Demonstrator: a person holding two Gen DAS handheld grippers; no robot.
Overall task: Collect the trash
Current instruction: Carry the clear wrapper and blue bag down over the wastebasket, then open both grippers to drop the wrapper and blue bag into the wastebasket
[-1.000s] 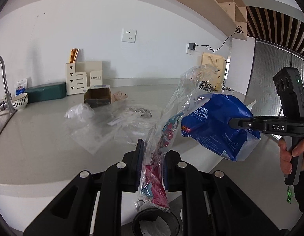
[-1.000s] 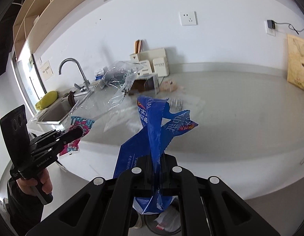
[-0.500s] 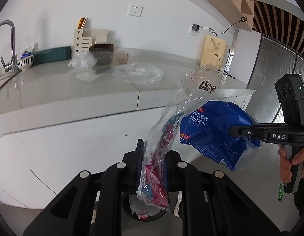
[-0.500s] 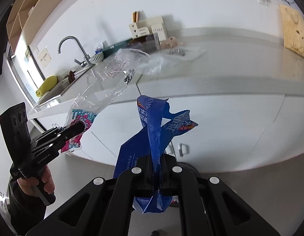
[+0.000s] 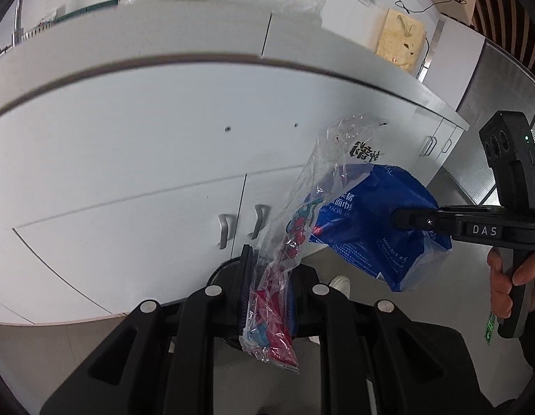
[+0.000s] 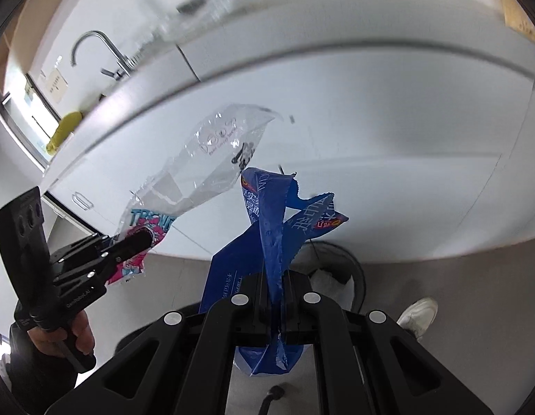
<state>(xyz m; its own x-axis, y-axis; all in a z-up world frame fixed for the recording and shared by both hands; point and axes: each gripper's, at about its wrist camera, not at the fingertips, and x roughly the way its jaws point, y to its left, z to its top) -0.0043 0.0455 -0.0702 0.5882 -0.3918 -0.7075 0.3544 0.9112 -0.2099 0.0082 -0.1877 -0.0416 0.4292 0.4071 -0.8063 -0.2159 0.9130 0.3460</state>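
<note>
Trash in both claws: my left claw (image 5: 267,290) is pinching a clear plastic wrapper (image 5: 302,221) with pink and blue print at its lower end, the clear top standing up and tilting to the right. My right claw (image 6: 272,294) is clamped on a torn blue plastic package (image 6: 271,228), its ragged top twisting above the fingers and its bottom hanging below them. In the left wrist view that blue package (image 5: 374,221) sits just right of the wrapper, partly behind it. Both are held in the air in front of the white cabinet doors (image 5: 129,180), below the bench (image 5: 198,27) edge. Up on the bench, blurred, lie more crumpled clear plastic bags (image 5: 295,0). Beneath my right claw sits a round black trash bin (image 6: 340,269) on the floor, with pale scraps inside and a white shoe (image 6: 418,314) just beside it.
</note>
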